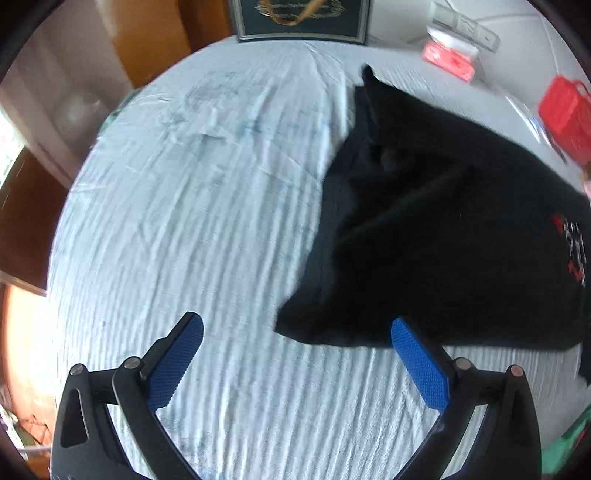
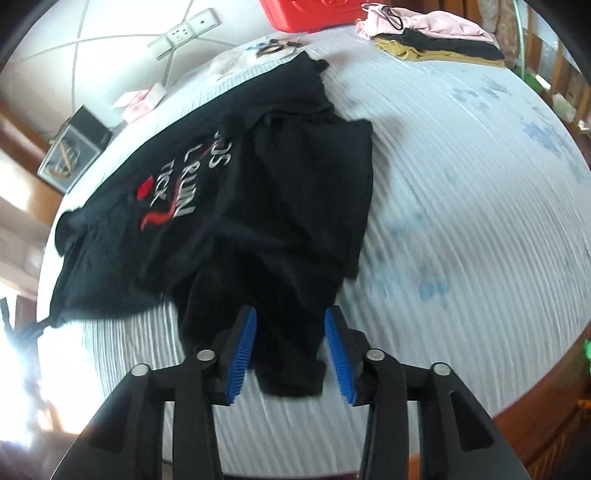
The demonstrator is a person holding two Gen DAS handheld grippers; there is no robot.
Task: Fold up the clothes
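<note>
A black cotton T-shirt with red-and-white lettering [image 2: 236,206] lies half-folded on the pale ribbed bedspread [image 1: 184,221]. The right hand-held gripper [image 2: 290,347] straddles its hem, pads seemingly apart from it; the left hand-held gripper [image 1: 295,354] gapes wide, empty.

Left claw [image 1: 297,341] is spread wide over the bed [image 1: 192,206] with nothing between its blue pads [image 1: 419,360]. The black shirt [image 1: 436,236] lies rumpled on the wrinkly pale sheet, its near corner just beside the right pad. A bit of red and white print shows at its far right edge. A red box [image 1: 565,118] and a dark framed picture [image 1: 301,18] sit at the far side.
</note>
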